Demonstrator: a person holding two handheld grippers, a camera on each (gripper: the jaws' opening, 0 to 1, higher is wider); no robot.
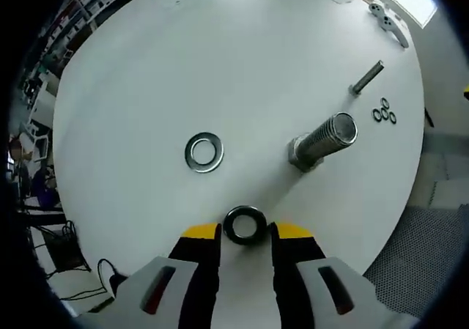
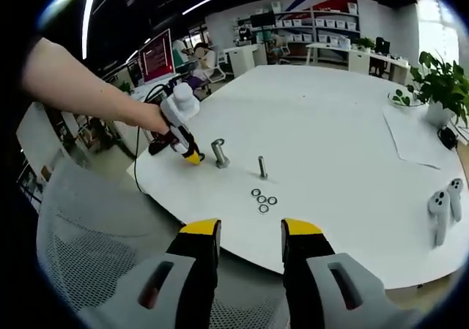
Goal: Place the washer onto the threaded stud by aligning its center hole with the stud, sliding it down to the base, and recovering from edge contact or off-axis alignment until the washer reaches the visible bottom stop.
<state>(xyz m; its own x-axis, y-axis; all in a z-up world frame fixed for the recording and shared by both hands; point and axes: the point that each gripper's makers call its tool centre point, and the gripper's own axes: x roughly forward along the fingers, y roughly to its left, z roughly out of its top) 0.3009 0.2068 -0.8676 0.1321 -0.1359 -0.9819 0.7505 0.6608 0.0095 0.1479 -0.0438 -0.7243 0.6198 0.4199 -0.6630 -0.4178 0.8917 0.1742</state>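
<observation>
In the left gripper view, the left gripper (image 1: pixel 247 231) is hovering low over the white table (image 1: pixel 146 80) with its yellow-tipped jaws spread apart, and a dark ring (image 1: pixel 244 224) is lying flat between the tips; whether the pads are touching it I cannot tell, but the jaws are not pinching it closed, so I judge this as bracketing it for a pickup. The ring is looking thick, black and rounded, more like a nut or heavy washer than a thin stamped part. A little beyond and to its left, the washer (image 1: pixel 204 152) is lying flat on the table, apart from everything, a bright, thin steel disc with a wide centre hole. Off to the right of it, the stud (image 1: pixel 325 140) is standing on a hexagonal base, a fat silvery cylinder with fine threads, seeming to lean toward the lens because the camera is looking down on it. Nothing is sitting on it, so the placing is looking not yet begun. Farther on, a slimmer bolt (image 1: pixel 366 78) is standing alone, and three small rings (image 1: pixel 384 113) are clustering just beside it. In the right gripper view, the right gripper (image 2: pixel 250 232) is waiting back past the table edge, above a mesh chair (image 2: pixel 95 248), jaws wide and gripping nothing, probably kept clear of the work. A white controller (image 2: pixel 442 213) is resting near the far edge, beyond it a potted plant (image 2: pixel 438 87).
</observation>
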